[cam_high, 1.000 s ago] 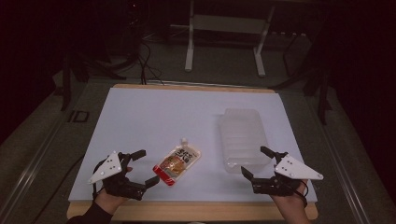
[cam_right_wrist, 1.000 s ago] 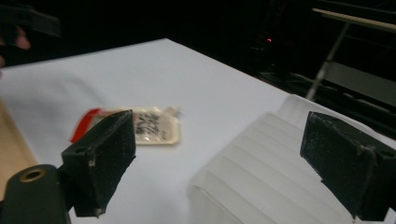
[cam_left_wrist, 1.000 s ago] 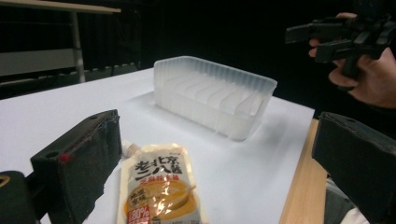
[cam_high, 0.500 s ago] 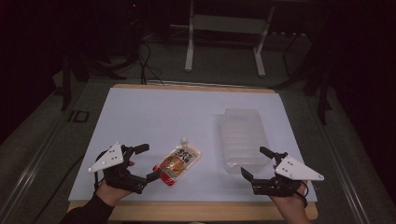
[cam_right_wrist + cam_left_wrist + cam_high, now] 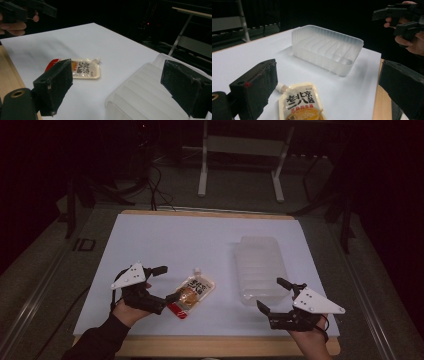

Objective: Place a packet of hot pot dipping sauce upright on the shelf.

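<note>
Left gripper closest to the sauce pouch, jaws spread, nothing held.

We find the sauce pouch (image 5: 191, 294) lying flat on the white table sheet (image 5: 200, 245) toward the near edge, left of centre, its long axis running from the red near-left end up to the spout at the far right. The left gripper (image 5: 161, 285) sits just beside that near-left end, jaws spread wide and empty; in its own view the pouch (image 5: 302, 105) lies between and just ahead of the jaws. The right gripper (image 5: 277, 296) is also spread and empty, well apart from the pouch, at the near end of the clear ribbed tray (image 5: 260, 267). We judge the left hand better placed for a pickup, approaching along the pouch's long axis; closing across its width would call for a turn of the hand.
</note>
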`<action>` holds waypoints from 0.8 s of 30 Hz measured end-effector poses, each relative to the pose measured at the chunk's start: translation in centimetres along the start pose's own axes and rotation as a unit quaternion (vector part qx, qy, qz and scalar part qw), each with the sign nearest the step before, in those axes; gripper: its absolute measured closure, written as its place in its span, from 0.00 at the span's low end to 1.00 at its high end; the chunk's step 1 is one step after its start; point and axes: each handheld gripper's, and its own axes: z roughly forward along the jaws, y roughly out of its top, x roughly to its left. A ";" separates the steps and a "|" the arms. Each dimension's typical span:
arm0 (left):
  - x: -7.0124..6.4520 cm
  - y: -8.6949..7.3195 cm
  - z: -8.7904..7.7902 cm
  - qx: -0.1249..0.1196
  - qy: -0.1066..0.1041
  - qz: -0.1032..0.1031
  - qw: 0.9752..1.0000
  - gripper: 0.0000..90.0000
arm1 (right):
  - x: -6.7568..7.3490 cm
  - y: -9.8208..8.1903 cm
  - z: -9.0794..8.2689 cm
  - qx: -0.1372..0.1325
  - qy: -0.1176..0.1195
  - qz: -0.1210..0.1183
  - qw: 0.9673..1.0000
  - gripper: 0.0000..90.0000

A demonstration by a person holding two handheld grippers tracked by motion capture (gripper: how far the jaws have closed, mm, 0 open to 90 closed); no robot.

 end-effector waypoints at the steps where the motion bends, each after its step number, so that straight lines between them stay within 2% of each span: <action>1: 0.2 0.1 0.2 0.004 0.004 0.003 1.000 0.03 | 0.0 0.0 0.0 0.001 0.001 -0.001 1.000 0.12; 2: 0.4 0.1 0.4 0.006 -0.002 0.003 1.000 0.03 | 0.0 0.0 0.0 0.000 0.001 -0.001 1.000 0.12; 6: 1.2 0.2 1.1 0.015 0.004 0.006 1.000 0.03 | 0.0 -0.1 0.1 0.003 0.004 0.001 1.000 0.12; 7: 1.5 0.2 1.3 0.017 -0.003 0.003 1.000 0.04 | 0.0 -0.1 0.1 0.004 0.003 0.001 1.000 0.12; 14: 2.7 0.3 2.5 0.038 0.007 0.012 0.999 0.05 | 0.0 -0.1 0.2 0.005 0.005 0.000 1.000 0.12; 17: 3.3 0.3 2.9 0.041 -0.002 0.002 0.999 0.05 | -0.1 -0.2 0.3 0.008 0.008 0.002 1.000 0.12; 20: 3.6 0.3 3.3 0.042 0.003 0.001 0.999 0.07 | -0.1 -0.2 0.3 0.008 0.007 0.001 1.000 0.12; 21: 4.0 0.3 3.6 0.045 -0.002 -0.003 0.999 0.07 | -0.1 -0.2 0.3 0.009 0.009 0.002 1.000 0.12; 24: 4.5 0.2 4.2 0.054 -0.005 -0.002 0.999 0.12 | -0.1 -0.3 0.4 0.011 0.010 0.003 1.000 0.12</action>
